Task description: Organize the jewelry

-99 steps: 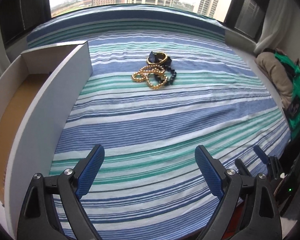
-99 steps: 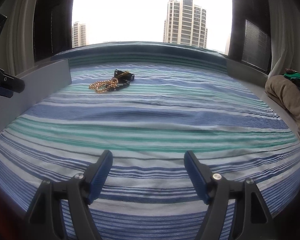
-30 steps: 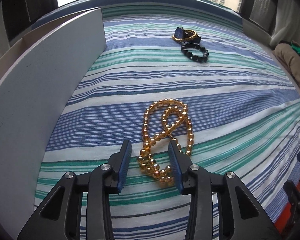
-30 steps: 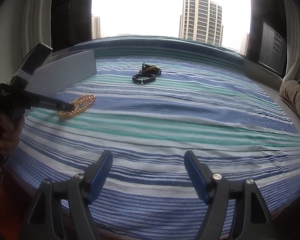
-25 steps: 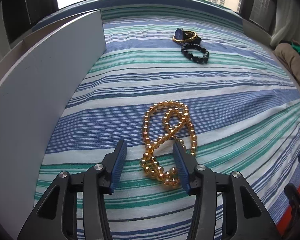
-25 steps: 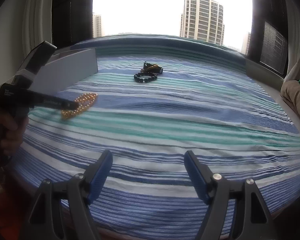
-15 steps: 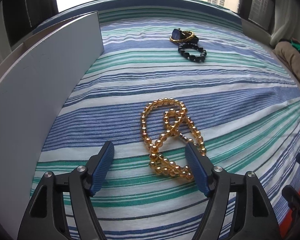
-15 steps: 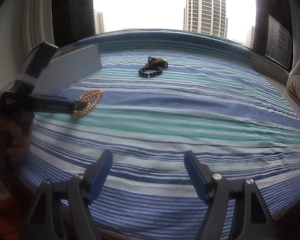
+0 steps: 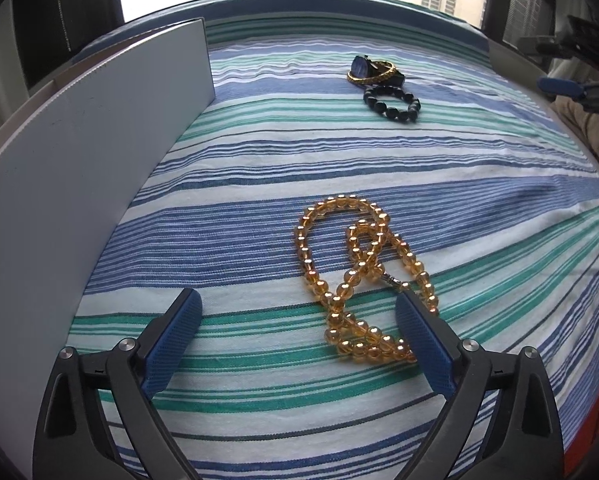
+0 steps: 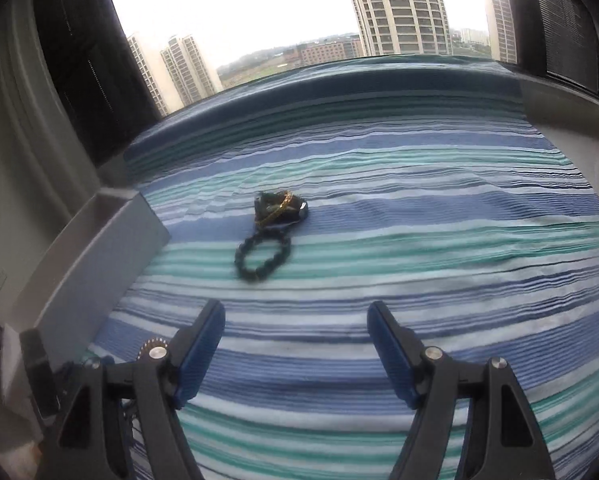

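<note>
Both tongs gape — left tongs opening over amber beads.

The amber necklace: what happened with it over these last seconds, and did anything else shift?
The amber necklace was pulled out of the jewelry pile, toward the white box, and let go; the left gripper is opening around it. The right gripper swung toward the black bracelet. Bracelet, watch and bangle stayed put.
</note>
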Demonstrator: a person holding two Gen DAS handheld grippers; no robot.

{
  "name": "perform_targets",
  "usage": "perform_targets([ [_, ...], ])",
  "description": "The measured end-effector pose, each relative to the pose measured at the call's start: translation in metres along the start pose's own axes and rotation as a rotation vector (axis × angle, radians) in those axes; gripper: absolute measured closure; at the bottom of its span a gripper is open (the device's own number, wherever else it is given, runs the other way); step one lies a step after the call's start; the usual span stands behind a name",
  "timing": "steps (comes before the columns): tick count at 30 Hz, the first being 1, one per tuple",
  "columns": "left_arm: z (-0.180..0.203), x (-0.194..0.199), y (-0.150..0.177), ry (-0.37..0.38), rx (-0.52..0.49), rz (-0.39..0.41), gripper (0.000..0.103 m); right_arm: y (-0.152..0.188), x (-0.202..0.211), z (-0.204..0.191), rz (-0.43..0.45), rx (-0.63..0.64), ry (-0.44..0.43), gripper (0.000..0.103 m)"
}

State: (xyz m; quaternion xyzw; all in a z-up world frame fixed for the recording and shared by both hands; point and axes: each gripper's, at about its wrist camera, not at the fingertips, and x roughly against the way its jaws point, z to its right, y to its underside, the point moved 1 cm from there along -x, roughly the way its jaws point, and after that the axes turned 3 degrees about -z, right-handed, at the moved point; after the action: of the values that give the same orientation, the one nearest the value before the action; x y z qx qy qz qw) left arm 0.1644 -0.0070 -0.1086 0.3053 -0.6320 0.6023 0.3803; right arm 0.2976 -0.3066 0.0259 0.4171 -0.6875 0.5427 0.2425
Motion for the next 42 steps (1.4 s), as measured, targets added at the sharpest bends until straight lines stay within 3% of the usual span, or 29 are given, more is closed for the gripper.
perform_targets([
  [1,0.0,0.0,0.0,0.001,0.0,0.0,0.005,-0.02,-0.014,0.003,-0.021,-0.035,-0.018,0.032],
  [3,0.0,0.0,0.0,0.001,0.0,0.0,0.005,-0.048,-0.047,0.004,-0.086,-0.124,-0.088,0.049],
  [6,0.0,-0.001,0.001,0.002,0.0,0.0,0.005,-0.071,-0.099,-0.004,-0.18,-0.219,-0.169,0.061],
  [11,0.0,-0.002,0.003,0.002,0.0,0.001,0.005,-0.082,-0.158,-0.033,-0.238,-0.198,-0.099,0.065],
  [14,-0.001,-0.002,0.002,0.002,0.0,0.001,0.005,-0.082,-0.178,-0.041,-0.235,-0.171,0.01,0.067],
  [16,-0.001,-0.002,0.002,0.002,0.0,0.001,0.005,-0.082,-0.19,-0.041,-0.249,-0.176,0.052,0.083],
  [17,-0.001,-0.001,0.003,0.002,0.0,0.001,0.005,-0.081,-0.192,-0.04,-0.249,-0.18,0.061,0.094],
  [19,-0.001,-0.002,0.002,0.002,0.001,0.001,0.005,-0.08,-0.183,-0.041,-0.186,-0.182,0.057,0.095],
  [24,0.0,-0.001,0.002,0.002,-0.001,0.0,0.004,-0.082,-0.143,-0.043,-0.036,-0.213,-0.178,0.095],
  [29,-0.003,0.002,0.002,0.033,0.007,-0.005,0.006,-0.058,-0.108,-0.047,-0.046,-0.201,-0.32,0.095],
  [30,-0.004,0.004,0.004,0.03,0.008,-0.007,0.009,-0.047,-0.098,-0.047,-0.051,-0.193,-0.343,0.095],
  [33,-0.004,0.012,0.007,0.044,0.015,-0.019,0.029,-0.007,-0.059,-0.045,-0.028,-0.117,-0.367,0.095],
  [34,-0.003,0.014,0.007,0.049,0.009,-0.023,0.043,0.009,-0.049,-0.048,-0.015,-0.087,-0.366,0.095],
  [35,-0.001,0.015,0.007,0.048,-0.004,-0.023,0.071,0.025,-0.04,-0.047,-0.008,-0.064,-0.361,0.095],
  [36,0.002,0.016,0.007,0.043,-0.015,-0.028,0.09,0.042,-0.032,-0.044,-0.008,-0.051,-0.357,0.095],
  [38,-0.001,0.015,0.005,0.063,0.012,-0.042,0.091,0.07,-0.021,-0.036,-0.013,-0.053,-0.348,0.095],
  [40,-0.01,0.019,0.001,0.129,0.08,-0.05,0.092,0.091,-0.011,-0.022,-0.014,-0.068,-0.337,0.095],
  [42,-0.02,0.031,-0.006,0.188,0.142,-0.029,0.099,0.108,0.0,-0.013,-0.012,-0.08,-0.329,0.095],
])
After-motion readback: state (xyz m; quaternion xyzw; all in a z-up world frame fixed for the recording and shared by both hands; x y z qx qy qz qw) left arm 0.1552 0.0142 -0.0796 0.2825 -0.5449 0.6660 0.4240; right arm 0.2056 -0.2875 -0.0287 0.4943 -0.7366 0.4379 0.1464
